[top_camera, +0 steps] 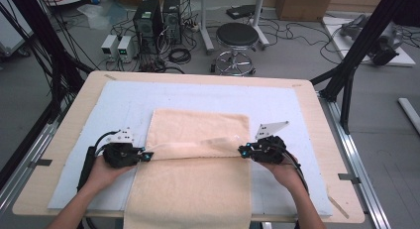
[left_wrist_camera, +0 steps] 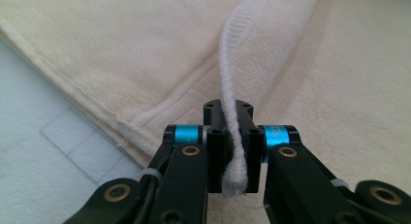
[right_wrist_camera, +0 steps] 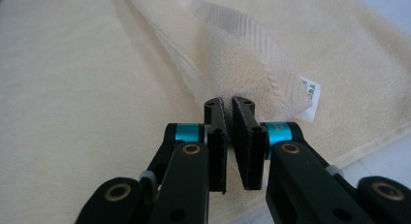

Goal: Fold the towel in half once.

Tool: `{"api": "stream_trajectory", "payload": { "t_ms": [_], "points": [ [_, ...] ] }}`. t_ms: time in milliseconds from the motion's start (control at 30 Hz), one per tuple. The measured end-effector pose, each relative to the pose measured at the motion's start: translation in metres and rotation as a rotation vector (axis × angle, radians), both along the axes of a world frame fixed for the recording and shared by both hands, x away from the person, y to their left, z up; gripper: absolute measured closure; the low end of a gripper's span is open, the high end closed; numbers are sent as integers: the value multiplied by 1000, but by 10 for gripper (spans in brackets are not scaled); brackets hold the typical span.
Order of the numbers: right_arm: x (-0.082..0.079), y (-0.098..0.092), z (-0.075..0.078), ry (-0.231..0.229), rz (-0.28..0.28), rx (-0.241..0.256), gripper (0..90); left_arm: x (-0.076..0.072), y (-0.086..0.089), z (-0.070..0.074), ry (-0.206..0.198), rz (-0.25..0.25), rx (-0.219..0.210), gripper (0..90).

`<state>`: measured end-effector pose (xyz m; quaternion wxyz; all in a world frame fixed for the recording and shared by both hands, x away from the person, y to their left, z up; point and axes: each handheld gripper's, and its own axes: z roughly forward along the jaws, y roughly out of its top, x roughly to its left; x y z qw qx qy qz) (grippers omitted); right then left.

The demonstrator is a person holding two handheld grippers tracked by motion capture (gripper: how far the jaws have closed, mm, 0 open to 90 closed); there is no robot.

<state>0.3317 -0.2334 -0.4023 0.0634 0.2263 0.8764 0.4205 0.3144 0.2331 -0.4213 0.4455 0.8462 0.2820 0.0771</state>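
Observation:
A cream towel (top_camera: 193, 189) lies lengthwise on a pale blue mat (top_camera: 282, 107), and its near end hangs over the table's front edge. A lifted fold runs across its middle between the two grippers. My left gripper (top_camera: 147, 153) is at the towel's left edge. In the left gripper view it (left_wrist_camera: 231, 132) is shut on the white hem (left_wrist_camera: 232, 49), which runs between the pads. My right gripper (top_camera: 241, 150) is at the right edge. In the right gripper view its jaws (right_wrist_camera: 229, 107) stand almost together at the raised fold, beside the corner with a white label (right_wrist_camera: 310, 95).
The mat covers a wooden table (top_camera: 74, 115) with rounded corners. Bare mat lies left, right and beyond the towel. On the floor behind the table stand a round stool (top_camera: 236, 35), computer towers (top_camera: 148, 18) and loose cables. Black frame posts rise at both sides.

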Motion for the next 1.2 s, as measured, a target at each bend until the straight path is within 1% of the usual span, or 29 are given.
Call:
{"api": "stream_trajectory", "payload": {
  "t_ms": [33, 100, 167, 200, 233, 300, 333, 367, 400, 433, 467, 500, 533, 567, 600, 633, 667, 700, 733, 800, 900, 1000, 1033, 1067, 1100, 1167, 1200],
  "points": [
    [-3, -1, 4, -2, -3, 11, 846, -3, 0, 6, -19, 4, -6, 852],
    [-9, -3, 15, -26, 7, 27, 845, -13, 2, 19, -62, -1, -25, 853],
    [-20, -5, 27, -62, 22, 39, 846, -27, 4, 33, -98, -16, -34, 853],
    [-29, -6, 35, -79, 33, 43, 846, -32, 5, 38, -109, -22, -34, 853],
    [-36, -7, 39, -87, 37, 44, 846, -40, 6, 43, -122, -23, -35, 854],
    [-54, -9, 47, -112, 60, 57, 847, -58, 9, 52, -152, -46, -34, 854],
    [-65, -9, 49, -118, 71, 57, 847, -70, 10, 56, -167, -53, -44, 854],
    [-77, -10, 52, -127, 89, 57, 847, -85, 12, 60, -180, -71, -44, 855],
    [-93, -10, 54, -135, 114, 64, 847, -95, 14, 62, -184, -80, -44, 855],
    [-104, -10, 56, -130, 127, 68, 847, -108, 16, 65, -190, -88, -48, 855],
    [-117, -11, 59, -137, 153, 71, 846, -121, 18, 67, -188, -111, -55, 854],
    [-130, -12, 61, -143, 179, 83, 837, -133, 20, 68, -178, -144, -59, 853],
    [-141, -13, 63, -140, 205, 94, 789, -144, 23, 68, -158, -177, -64, 839],
    [-151, -15, 64, -114, 232, 119, 725, -148, 25, 68, -148, -187, -64, 765],
    [-154, -17, 65, -110, 235, 128, 706, -152, 28, 68, -135, -196, -70, 691],
    [-157, -18, 65, -117, 232, 131, 685, -153, 30, 67, -135, -196, -70, 661],
    [-157, -19, 64, -118, 227, 128, 659, -152, 31, 66, -137, -185, -61, 649],
    [-153, -20, 63, -114, 211, 115, 631, -148, 32, 65, -133, -165, -57, 634],
    [-147, -20, 60, -100, 192, 109, 622, -143, 33, 63, -132, -146, -55, 615],
    [-132, -17, 54, -93, 161, 98, 602, -128, 33, 57, -132, -117, -55, 603],
    [-104, -12, 45, -88, 96, 56, 549, -103, 29, 48, -135, -66, -37, 570],
    [-75, -8, 39, -96, 37, 25, 505, -77, 24, 41, -137, -24, -47, 518],
    [-65, -8, 37, -88, 17, 17, 496, -69, 22, 39, -140, -1, -53, 497],
    [-55, -7, 34, -88, 2, 2, 486, -60, 20, 37, -140, 11, -50, 478],
    [-45, -6, 32, -87, -20, -16, 471, -51, 18, 35, -138, 28, -49, 470],
    [-25, -4, 25, -76, -49, -18, 457, -31, 12, 30, -122, 58, -37, 459],
    [-16, -2, 22, -77, -66, -37, 447, -21, 10, 28, -122, 80, -31, 452]
  ]
}}
